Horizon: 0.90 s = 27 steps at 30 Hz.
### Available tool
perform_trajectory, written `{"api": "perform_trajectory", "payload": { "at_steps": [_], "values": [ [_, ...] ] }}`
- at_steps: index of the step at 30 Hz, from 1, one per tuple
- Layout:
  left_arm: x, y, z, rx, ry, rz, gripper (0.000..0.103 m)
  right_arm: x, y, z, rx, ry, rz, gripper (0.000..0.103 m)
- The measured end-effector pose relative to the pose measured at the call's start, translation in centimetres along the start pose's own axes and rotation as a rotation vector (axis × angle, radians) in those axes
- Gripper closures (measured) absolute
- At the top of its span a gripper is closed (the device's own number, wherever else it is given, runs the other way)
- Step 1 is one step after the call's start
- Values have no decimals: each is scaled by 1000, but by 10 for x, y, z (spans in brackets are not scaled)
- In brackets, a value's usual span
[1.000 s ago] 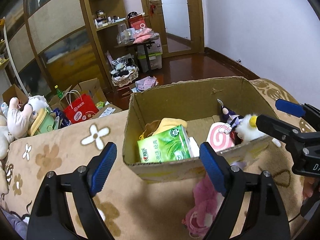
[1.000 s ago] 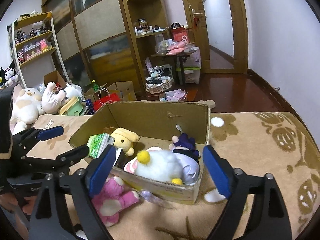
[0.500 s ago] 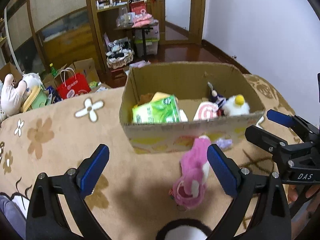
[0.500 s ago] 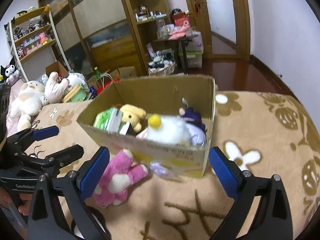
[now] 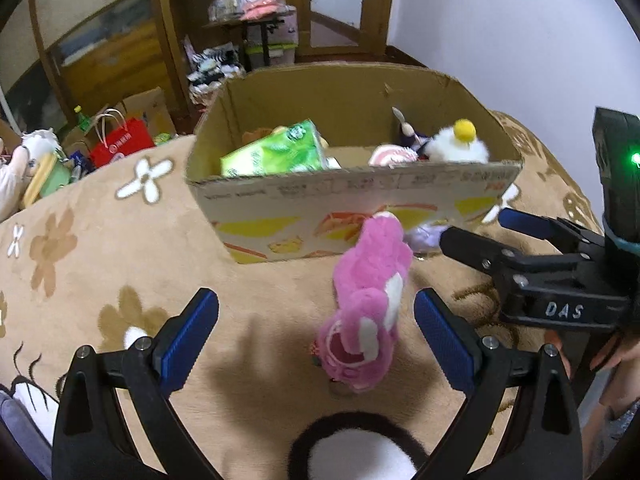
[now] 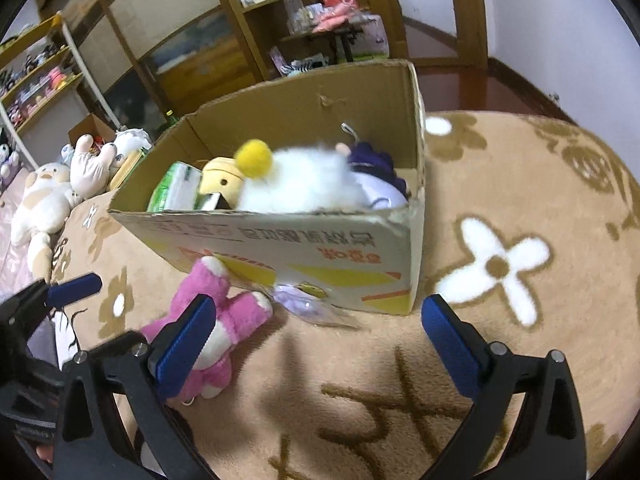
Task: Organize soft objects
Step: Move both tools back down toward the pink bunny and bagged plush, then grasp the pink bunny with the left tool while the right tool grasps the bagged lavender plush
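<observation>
A cardboard box point(image 5: 352, 204) point(image 6: 320, 248) stands on the flowered brown blanket and holds a green tissue pack point(image 5: 276, 154), a white fluffy toy with a yellow pompom point(image 6: 304, 180) point(image 5: 460, 146), a yellow plush point(image 6: 222, 178) and a purple doll point(image 6: 372, 164). A pink plush point(image 5: 372, 300) point(image 6: 224, 320) lies on the blanket in front of the box, beside a small lilac packet point(image 6: 308, 304). My left gripper point(image 5: 316, 332) is open just above and behind the pink plush. My right gripper point(image 6: 316, 336) is open and empty, to the right of it.
A black-and-white plush point(image 5: 356, 452) lies at the near edge under my left gripper. Several plush toys point(image 6: 52, 188) sit at the far left of the blanket. Shelves, a red bag point(image 5: 120, 144) and boxes stand on the floor beyond.
Both grippers have pulled back and down from over the box. The pink plush and the box's front wall have come into full view. Both grippers stay open.
</observation>
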<state>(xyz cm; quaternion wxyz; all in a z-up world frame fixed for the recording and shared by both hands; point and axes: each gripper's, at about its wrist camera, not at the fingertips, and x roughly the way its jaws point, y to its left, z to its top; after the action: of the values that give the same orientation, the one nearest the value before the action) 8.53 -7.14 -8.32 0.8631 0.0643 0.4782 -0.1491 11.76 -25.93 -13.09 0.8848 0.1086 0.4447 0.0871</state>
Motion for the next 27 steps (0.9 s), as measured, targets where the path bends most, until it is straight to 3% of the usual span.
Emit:
{"api": "perform_trajectory", "payload": {
  "at_steps": [20, 27],
  "values": [
    [50, -10, -3, 5, 126, -17, 6, 26, -10, 2, 79, 38, 2, 0],
    [66, -16, -4, 34, 141, 16, 6, 38, -9, 1, 99, 62, -13, 0]
  ]
}}
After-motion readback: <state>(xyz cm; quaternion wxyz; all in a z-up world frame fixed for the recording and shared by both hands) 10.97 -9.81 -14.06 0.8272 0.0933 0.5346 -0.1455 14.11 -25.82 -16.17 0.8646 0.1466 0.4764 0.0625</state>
